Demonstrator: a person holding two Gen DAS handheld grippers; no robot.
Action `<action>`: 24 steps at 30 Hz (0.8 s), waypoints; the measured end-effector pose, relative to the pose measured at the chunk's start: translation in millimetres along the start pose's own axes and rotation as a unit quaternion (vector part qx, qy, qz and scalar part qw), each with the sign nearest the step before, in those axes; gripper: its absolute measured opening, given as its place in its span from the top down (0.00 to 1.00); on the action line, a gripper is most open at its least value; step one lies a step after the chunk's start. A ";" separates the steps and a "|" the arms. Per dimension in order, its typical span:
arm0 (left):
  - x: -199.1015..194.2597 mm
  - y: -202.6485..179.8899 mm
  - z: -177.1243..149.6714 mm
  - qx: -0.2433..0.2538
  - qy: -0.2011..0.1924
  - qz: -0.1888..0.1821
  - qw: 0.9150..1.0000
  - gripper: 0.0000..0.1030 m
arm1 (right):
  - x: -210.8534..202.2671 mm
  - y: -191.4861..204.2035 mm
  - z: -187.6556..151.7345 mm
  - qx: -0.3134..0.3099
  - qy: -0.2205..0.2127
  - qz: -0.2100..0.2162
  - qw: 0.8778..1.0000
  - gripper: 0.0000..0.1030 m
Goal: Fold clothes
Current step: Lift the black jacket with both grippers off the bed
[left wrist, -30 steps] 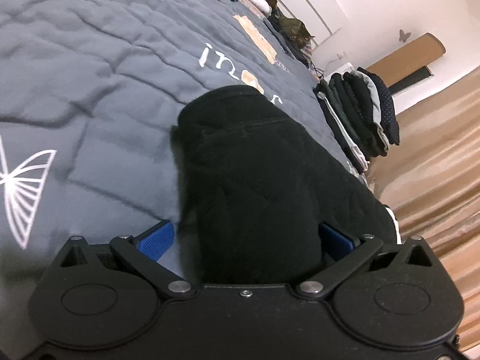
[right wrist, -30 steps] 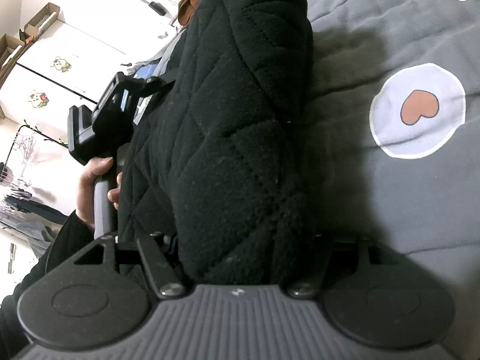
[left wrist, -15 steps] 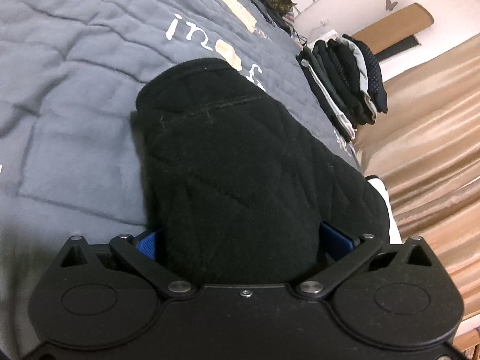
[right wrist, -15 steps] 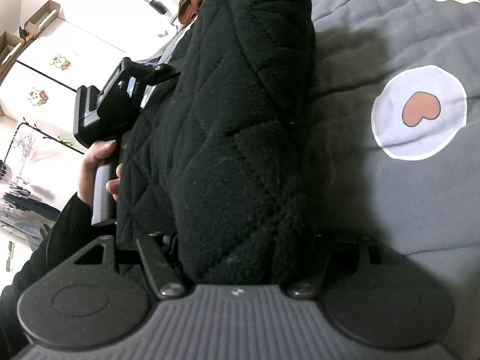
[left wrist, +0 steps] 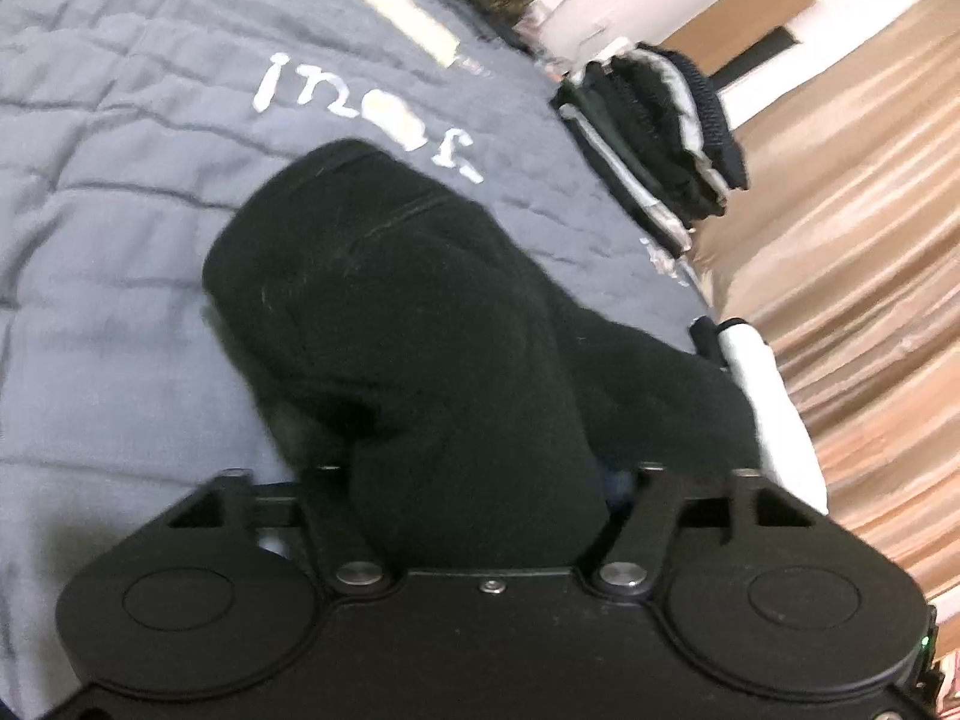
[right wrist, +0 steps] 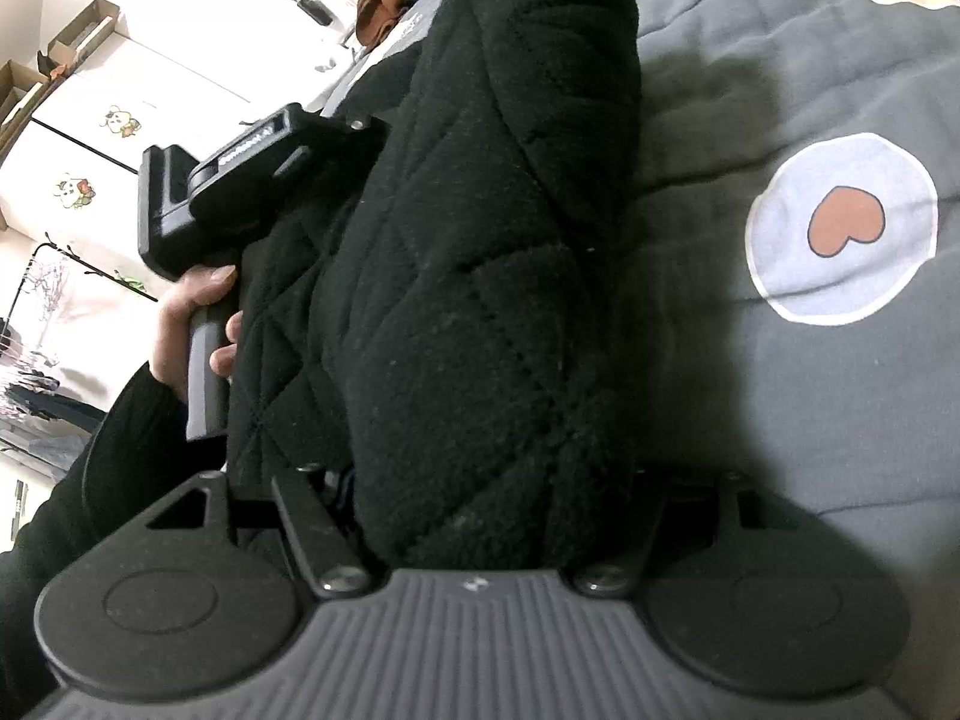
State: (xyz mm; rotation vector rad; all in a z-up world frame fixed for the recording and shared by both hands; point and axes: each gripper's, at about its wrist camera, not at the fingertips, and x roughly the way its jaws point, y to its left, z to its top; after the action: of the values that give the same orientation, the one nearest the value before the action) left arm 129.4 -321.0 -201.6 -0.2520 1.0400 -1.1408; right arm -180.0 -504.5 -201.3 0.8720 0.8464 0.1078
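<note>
Quilted black fleece garment [left wrist: 420, 324] fills the middle of both your views, lying in a thick folded roll on the grey quilted bedspread [left wrist: 108, 192]. In your left wrist view, open bedspread stretches away to the left and far side of the roll, with white lettering [left wrist: 360, 102] printed just beyond its far end. To the right the bed edge runs close, and a stack of folded dark and white clothes [left wrist: 654, 138] sits at that edge, well apart from the roll, with tan curtain folds [left wrist: 858, 276] behind.

Your left gripper [left wrist: 480, 480] has the near end of the roll bunched between its jaws, which are closing on it; the fingertips are buried in fleece, so you cannot see the pads. This view is blurred.

In your right wrist view, your left hand [right wrist: 192, 324] grips that gripper's handle at the left, with a dark sleeve [right wrist: 120, 450] below it. Your right gripper [right wrist: 480, 498] stands about half open, clamped round the thick end of the garment; its fingers are hidden too. To the right lies free bedspread, printed with a pale circle holding a brown heart [right wrist: 843, 228]. White cupboards [right wrist: 120, 120] stand far left.
</note>
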 end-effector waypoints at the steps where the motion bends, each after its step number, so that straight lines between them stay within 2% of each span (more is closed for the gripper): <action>1: -0.7 -4.1 -2.5 0.012 -0.005 0.006 1.000 0.50 | -0.5 -0.2 0.7 -0.001 -0.001 -0.001 1.000 0.37; 4: -1.0 -15.1 -6.3 0.039 -0.009 0.030 0.999 0.52 | -1.8 0.7 1.1 -0.005 -0.002 -0.006 1.000 0.37; 12: -0.1 -24.1 -7.3 0.048 0.001 0.059 0.997 0.52 | -5.5 -1.3 -0.4 -0.004 -0.009 -0.013 1.000 0.39; 24: -21.2 -46.8 -11.6 0.049 -0.045 0.074 0.995 0.66 | -12.4 7.8 -2.3 -0.004 -0.026 -0.011 1.000 0.58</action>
State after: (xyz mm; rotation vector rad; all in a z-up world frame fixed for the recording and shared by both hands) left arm 90.6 -320.5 -166.1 -0.1449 0.9057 -1.0336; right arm -188.2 -502.9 -189.0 0.8546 0.8068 0.0687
